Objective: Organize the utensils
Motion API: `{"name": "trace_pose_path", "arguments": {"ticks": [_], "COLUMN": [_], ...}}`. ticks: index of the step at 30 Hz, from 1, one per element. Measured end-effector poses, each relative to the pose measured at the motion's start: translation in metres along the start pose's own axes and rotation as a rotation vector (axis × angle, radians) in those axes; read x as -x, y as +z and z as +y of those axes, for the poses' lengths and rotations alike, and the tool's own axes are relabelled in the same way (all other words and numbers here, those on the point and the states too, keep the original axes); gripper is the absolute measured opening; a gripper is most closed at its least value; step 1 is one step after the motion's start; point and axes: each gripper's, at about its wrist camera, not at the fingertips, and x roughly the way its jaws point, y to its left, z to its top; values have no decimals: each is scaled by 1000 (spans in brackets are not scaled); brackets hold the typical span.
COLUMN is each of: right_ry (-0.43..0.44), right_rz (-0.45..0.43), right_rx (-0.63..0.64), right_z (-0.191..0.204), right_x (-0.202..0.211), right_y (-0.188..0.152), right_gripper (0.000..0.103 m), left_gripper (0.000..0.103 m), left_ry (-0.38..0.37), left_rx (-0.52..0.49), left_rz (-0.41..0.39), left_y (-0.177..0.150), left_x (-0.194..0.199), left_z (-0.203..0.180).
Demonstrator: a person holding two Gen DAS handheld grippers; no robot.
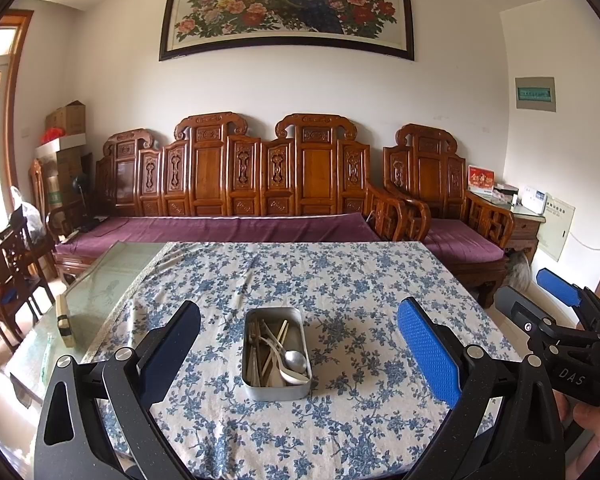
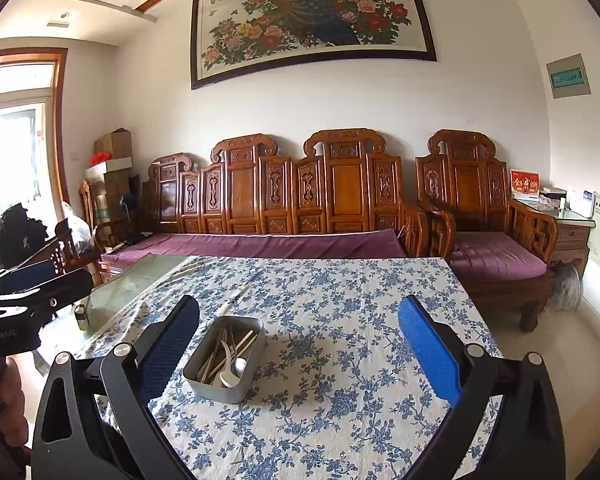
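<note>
A rectangular metal tin (image 1: 277,390) (image 2: 220,388) stands on the blue-flowered tablecloth. Inside lie chopsticks (image 1: 278,344) (image 2: 242,346), a metal spoon (image 1: 295,361) (image 2: 239,366) and a white spoon (image 2: 227,378). My left gripper (image 1: 300,344) hangs open above the table, and the tin shows between its fingers, further ahead. My right gripper (image 2: 300,340) is open too, with the tin ahead beside its left finger (image 2: 168,354). Neither holds anything. The right gripper also shows at the right edge of the left wrist view (image 1: 556,300).
The cloth (image 1: 340,280) covers most of a glass-topped table (image 1: 100,280). A small box (image 1: 65,322) and a small jar (image 2: 82,316) stand on the bare glass at left. A carved wooden sofa (image 1: 240,184) with purple cushions runs behind the table.
</note>
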Motion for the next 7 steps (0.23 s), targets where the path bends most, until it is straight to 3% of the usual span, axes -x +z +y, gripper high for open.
{"name": "trace_pose_path", "arguments": {"ticks": [7], "right_ry": [1], "right_rz": [0], "right_rx": [-1], "right_z": [0], "right_x": [0], "right_y": [-1], "right_gripper": [100], "left_gripper": [95], "left_ry": [-3], "left_rx": [0], "left_rz": [2], "left_y": [1], "left_x": [0], "left_z": [1]}}
